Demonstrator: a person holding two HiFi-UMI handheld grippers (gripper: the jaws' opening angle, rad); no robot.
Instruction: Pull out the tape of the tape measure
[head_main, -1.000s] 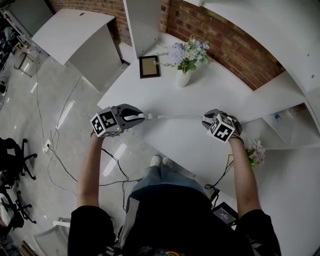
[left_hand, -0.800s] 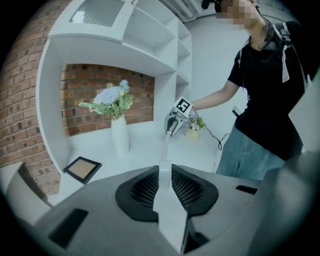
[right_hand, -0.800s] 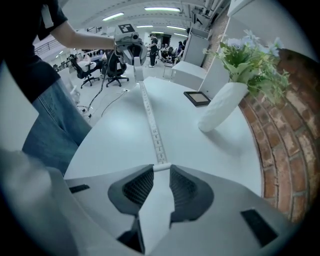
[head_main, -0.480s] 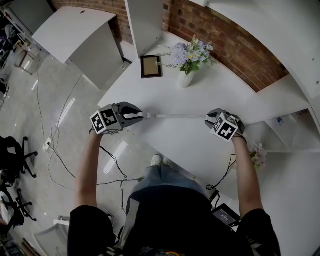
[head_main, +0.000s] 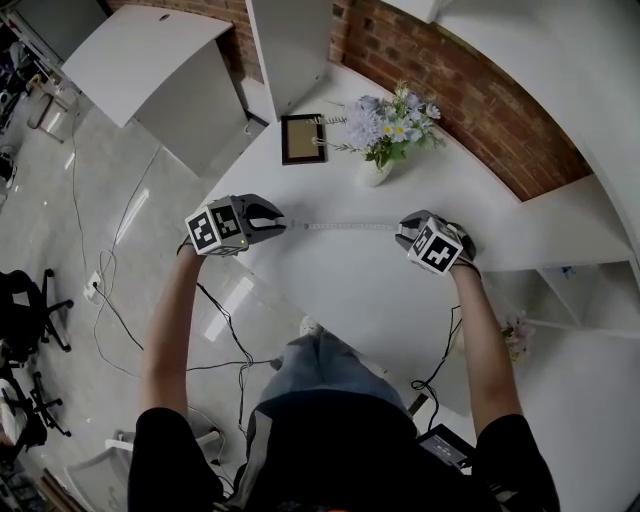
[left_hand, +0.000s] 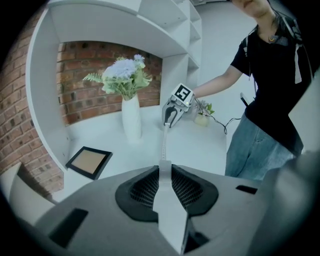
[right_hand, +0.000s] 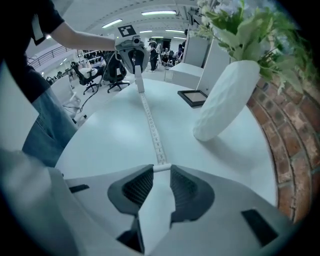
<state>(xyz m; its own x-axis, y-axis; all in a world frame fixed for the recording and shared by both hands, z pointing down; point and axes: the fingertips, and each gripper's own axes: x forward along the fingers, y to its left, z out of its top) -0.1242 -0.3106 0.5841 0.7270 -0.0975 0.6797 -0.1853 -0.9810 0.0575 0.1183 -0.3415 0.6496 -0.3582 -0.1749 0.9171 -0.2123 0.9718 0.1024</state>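
Observation:
A white tape is stretched level over the white table between my two grippers. My left gripper is shut on the white tape measure case, which fills the gap between its jaws. From the case the tape runs straight to the right gripper. My right gripper is shut on the tape's end tab, pinched at its jaw tips. In the right gripper view the printed tape leads back to the left gripper.
A white vase of flowers stands just behind the tape, close to the right gripper. A dark picture frame lies further back left. A brick wall and white shelves ring the table's far side. Cables trail on the floor at the left.
Both grippers sit a little farther up the table, nearer the vase, and the right one has shifted slightly left. The tape stays taut at about the same length.

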